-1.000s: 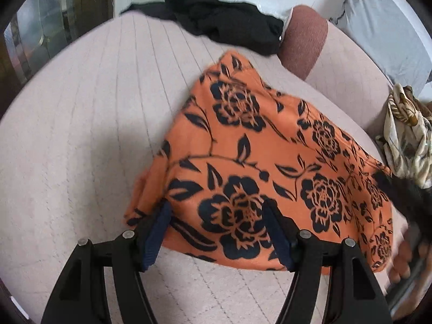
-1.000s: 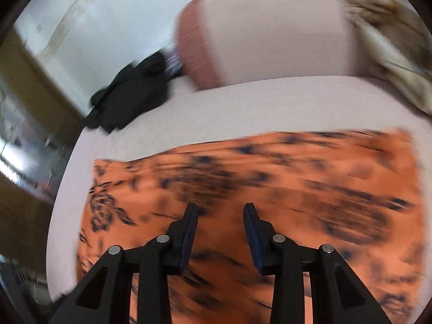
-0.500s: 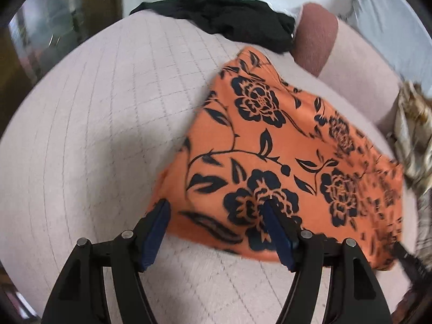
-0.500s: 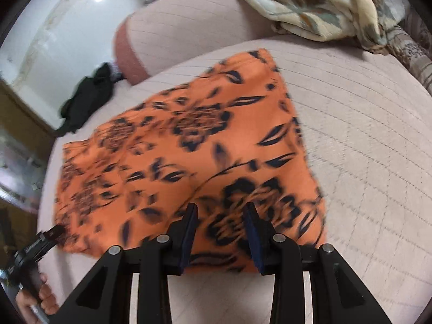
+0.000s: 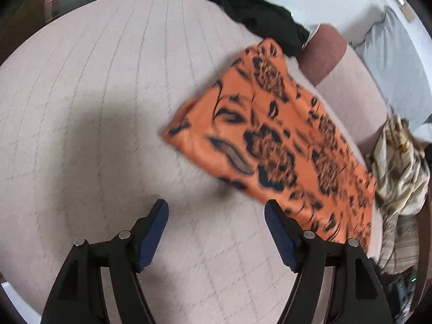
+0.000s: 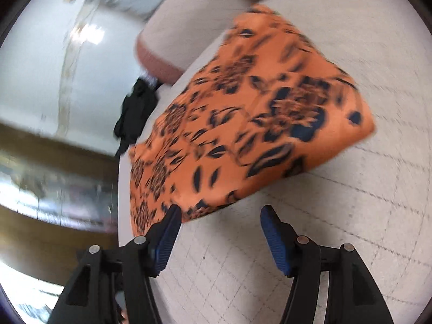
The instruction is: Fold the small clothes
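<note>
Both grippers, left (image 5: pixel 216 232) and right (image 6: pixel 217 232), hang with jaws wide and empty; the right's just widened. Orange floral garment (image 5: pixel 283 145) at frame centre-right could slump unfolded if regrasped by one layer.

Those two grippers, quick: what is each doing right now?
Left gripper: jaws open, empty.
Right gripper: jaws open, just been opening, nothing between them; orange cloth lies free.

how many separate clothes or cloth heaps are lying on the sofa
3. The orange floral garment lies spread on the seat, the black garment sits bunched at the seat's far edge, and the cream patterned cloth is heaped beside the orange one. More may lie out of view.
</note>
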The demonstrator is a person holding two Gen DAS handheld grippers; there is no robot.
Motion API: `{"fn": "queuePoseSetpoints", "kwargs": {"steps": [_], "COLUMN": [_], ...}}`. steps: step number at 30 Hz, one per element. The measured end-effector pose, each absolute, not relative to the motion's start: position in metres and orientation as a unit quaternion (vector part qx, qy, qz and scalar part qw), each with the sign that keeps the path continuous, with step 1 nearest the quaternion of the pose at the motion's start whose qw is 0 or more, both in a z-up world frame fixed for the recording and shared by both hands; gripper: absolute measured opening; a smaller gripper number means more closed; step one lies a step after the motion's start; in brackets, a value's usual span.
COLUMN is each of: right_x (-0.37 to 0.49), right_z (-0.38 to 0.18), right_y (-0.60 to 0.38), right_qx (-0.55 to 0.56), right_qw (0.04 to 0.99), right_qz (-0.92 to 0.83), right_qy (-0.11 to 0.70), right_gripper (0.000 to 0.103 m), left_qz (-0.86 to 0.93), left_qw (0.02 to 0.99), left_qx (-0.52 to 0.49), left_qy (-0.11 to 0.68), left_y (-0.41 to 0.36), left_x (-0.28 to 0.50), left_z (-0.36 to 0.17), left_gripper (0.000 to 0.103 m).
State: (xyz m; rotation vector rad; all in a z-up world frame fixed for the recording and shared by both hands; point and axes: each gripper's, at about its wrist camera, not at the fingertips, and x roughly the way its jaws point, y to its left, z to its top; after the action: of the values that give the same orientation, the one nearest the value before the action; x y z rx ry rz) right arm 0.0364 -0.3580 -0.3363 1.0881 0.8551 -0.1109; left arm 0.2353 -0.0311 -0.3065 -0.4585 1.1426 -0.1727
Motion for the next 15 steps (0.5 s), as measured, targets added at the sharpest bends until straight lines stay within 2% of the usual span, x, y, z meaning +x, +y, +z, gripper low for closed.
{"fn": "queuePoseSetpoints", "kwargs": {"steps": [11, 13, 14, 15], "right_x": [0.044, 0.052, 0.055, 0.059], "right_z": [-0.388, -0.389, -0.391, -0.392], "right_y": [-0.405, -0.409, -0.41, -0.412], "right_qx": [0.641, 0.641, 0.642, 0.646], "right_qw": [0.693, 0.699, 0.7, 0.701], "right_qz": [-0.092, -0.091, -0.09, -0.088], "right_qy": [0.317, 0.304, 0.3, 0.288], "right_gripper": [0.066, 0.066, 0.065, 0.065], "left_qz": [-0.074, -0.075, -0.073, -0.08], "left_qw": [0.82, 0.822, 0.819, 0.813], "left_qx": [-0.305, -0.304, -0.312, -0.326], "left_qy": [0.478, 0.476, 0.477, 0.476], "left_y": [-0.041, -0.045, -0.045, -0.044], "left_x": [0.283, 0.284, 0.285, 0.286], "left_z": [-0.32, -0.321, -0.325, -0.328], "left_gripper": [0.072, 0.05, 0.035, 0.033]}}
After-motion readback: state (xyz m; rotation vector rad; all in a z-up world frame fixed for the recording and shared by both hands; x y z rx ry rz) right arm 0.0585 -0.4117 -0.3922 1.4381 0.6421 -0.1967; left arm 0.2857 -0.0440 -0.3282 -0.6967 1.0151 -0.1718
